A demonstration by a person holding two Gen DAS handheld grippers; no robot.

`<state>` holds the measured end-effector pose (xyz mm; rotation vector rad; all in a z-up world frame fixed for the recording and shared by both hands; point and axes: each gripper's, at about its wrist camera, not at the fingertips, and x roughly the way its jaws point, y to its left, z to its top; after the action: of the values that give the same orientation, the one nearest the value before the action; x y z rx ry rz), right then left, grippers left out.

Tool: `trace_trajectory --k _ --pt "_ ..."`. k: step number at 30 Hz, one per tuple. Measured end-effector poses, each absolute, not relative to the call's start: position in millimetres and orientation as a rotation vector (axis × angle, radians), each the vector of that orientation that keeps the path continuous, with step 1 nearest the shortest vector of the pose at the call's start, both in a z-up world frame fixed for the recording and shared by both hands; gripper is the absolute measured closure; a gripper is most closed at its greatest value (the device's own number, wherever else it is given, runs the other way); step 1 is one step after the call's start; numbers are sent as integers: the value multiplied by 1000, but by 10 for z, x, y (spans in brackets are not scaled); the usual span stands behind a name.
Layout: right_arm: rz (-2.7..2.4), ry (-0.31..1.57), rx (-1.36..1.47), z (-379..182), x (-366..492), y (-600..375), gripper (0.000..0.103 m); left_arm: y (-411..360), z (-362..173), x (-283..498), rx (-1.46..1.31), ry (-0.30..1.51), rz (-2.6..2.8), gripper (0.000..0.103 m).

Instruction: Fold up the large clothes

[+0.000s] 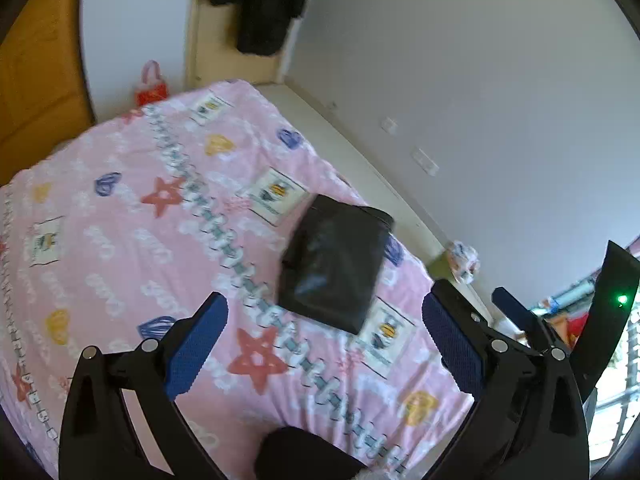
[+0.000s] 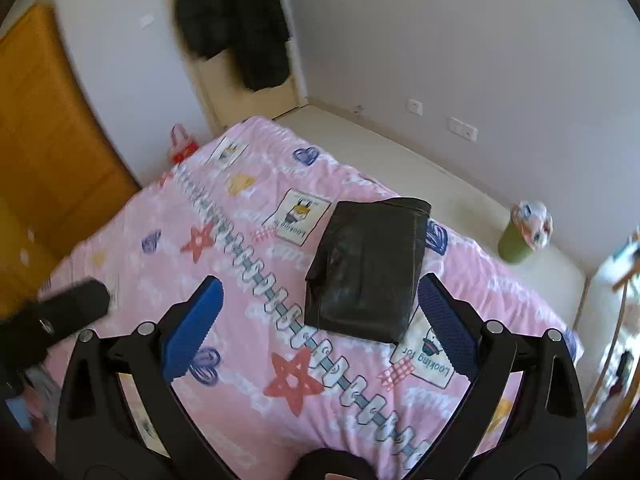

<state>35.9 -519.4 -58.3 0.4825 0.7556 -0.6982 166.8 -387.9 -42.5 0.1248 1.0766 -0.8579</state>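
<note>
Folded black garment [image 2: 366,270]: slick cloth with a dull sheen, faint creases catching light. Pink bedsheet [image 1: 120,240]: soft matt cotton-like cloth, printed with stars, hearts and cartoon patches, lightly wrinkled. Left gripper [image 1: 324,336] and right gripper [image 2: 320,320]: matt black plastic arms, bright metal pivot pins, jaws faced with blue pads of finely dotted, rubbery-looking texture. Wardrobe door [image 2: 44,152]: orange-brown wood-look panel, smooth, low gloss. Wall [image 2: 460,40]: plain matt paint. Floor [image 2: 400,148]: pale, smooth, slightly glossy. Hanging dark coat [image 2: 236,20]: matt, blurred, possibly fleecy. Green bin [image 2: 514,246]: smooth plastic.
</note>
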Motion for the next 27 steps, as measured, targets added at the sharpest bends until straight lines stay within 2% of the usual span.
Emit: trace_trajectory --k 2,10,27 --pt "-745 768 517 -596 322 -5310 8 -4099 -471 1692 202 1111 -880 8" --pt "-845 765 602 -662 204 -5567 8 -4410 -608 1595 440 1064 -925 8" --pt "-1066 784 510 -508 -20 -5433 7 -4218 -483 1914 462 977 -819 8"
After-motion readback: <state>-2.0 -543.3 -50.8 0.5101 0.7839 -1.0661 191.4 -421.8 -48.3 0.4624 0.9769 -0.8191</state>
